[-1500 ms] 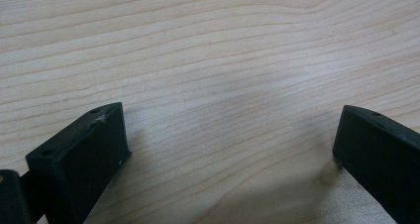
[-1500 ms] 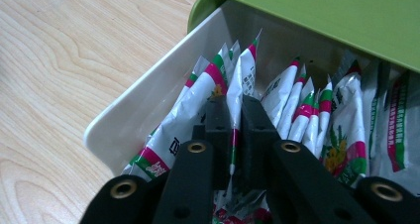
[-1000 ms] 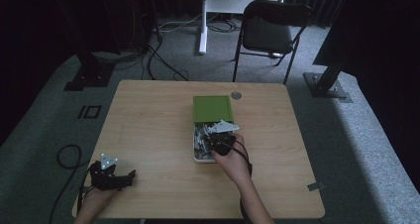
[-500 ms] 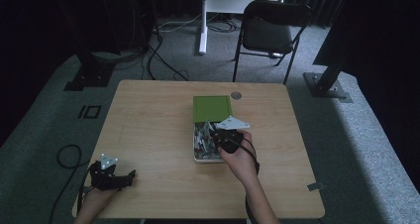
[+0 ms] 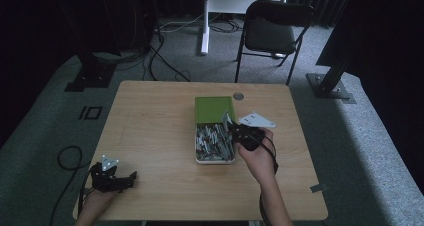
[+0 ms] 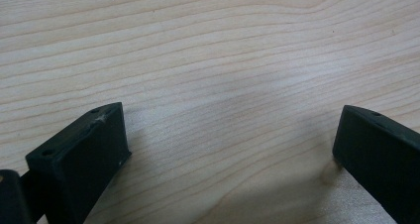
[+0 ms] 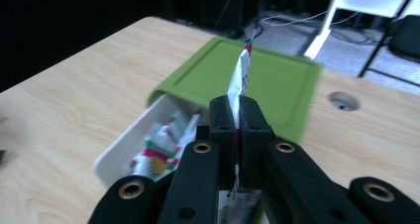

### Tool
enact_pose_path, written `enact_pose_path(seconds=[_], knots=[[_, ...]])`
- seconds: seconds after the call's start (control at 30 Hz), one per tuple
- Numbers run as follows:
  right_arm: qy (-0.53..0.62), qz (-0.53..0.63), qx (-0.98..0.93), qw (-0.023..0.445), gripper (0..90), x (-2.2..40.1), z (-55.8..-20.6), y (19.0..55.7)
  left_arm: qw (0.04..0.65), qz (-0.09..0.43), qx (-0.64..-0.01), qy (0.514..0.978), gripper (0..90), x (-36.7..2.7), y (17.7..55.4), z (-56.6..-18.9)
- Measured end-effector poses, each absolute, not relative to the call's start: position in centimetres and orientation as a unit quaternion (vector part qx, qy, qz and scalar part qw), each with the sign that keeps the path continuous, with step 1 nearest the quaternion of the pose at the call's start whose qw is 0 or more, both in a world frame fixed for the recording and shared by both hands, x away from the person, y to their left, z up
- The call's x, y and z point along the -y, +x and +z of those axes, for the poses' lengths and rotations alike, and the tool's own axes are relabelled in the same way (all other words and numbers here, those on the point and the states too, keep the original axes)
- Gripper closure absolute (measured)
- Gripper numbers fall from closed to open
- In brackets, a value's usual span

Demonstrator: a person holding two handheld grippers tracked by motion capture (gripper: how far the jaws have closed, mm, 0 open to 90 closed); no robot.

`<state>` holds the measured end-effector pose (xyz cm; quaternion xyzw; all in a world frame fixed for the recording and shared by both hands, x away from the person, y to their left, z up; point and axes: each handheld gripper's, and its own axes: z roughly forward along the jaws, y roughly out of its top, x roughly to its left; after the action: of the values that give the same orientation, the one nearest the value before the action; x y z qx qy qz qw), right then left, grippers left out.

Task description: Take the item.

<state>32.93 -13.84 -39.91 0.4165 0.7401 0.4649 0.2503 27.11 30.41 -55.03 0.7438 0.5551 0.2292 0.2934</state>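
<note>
Table (image 5: 150, 121) edge at 7 o'clock carries the left gripper (image 5: 114, 178), its jaws spread wide over bare wood and holding nothing. Toward the centre sits the white box (image 5: 214, 145) of sachets, its green lid (image 5: 214, 109) slid back toward 12 o'clock. The right gripper (image 7: 236, 130), at 3 o'clock of the box, has its jaws closed flat on 1 sachet (image 7: 240, 75), which stands upright above them. Best handling, I judge: keep steady pressure and lift straight up so neighbouring packets are not dragged out.
</note>
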Motion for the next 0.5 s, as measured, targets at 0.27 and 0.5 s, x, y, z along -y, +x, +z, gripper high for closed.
enact_pose_path(seconds=[0.27, 0.5], knots=[[0.442, 0.467, -0.712, 0.283, 87.5, 16.8, -39.6, 33.2, 0.293, 0.229, -0.555, 0.744, 1.3, -30.4, 27.1, -55.0], [0.470, 0.456, -0.692, 0.303, 87.5, 19.2, -40.4, 34.1, 0.293, 0.228, -0.555, 0.744, 1.3, -30.4, 27.1, -55.0]])
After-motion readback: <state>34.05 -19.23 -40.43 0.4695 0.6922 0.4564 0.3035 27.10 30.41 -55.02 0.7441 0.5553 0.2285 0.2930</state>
